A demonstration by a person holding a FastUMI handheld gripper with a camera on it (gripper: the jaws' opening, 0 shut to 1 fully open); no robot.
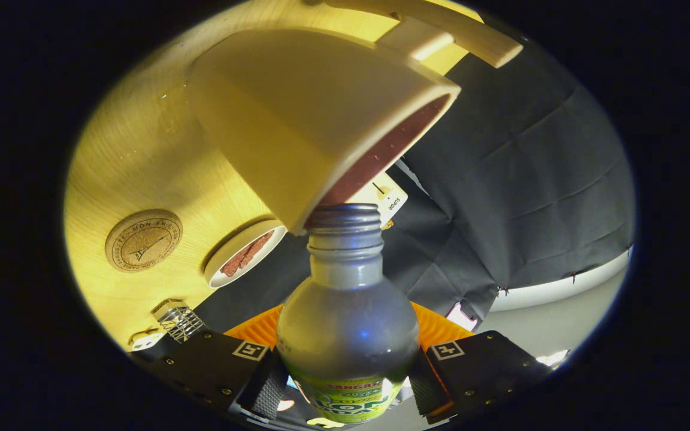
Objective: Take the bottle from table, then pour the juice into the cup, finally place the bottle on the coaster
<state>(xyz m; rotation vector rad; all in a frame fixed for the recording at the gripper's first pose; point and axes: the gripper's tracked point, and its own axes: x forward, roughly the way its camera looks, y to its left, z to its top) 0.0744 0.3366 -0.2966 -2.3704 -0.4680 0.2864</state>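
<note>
Both gripper (345, 383) fingers clamp the bottle (346, 311), mouth at the cup (315, 120) rim.

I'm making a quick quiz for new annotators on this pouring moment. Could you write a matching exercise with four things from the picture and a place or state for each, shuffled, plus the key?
Things:
1. bottle
2. cup
3. cork coaster
4. small dish

Places or states:
A. lies bare on the wooden table, apart from the other things
B. clamped between the gripper fingers, cap off
C. cream outside, reddish inside, its rim at the bottle's mouth
D. sits between the coaster and the cup, holding something reddish

Pairs: 1-B, 2-C, 3-A, 4-D
</note>
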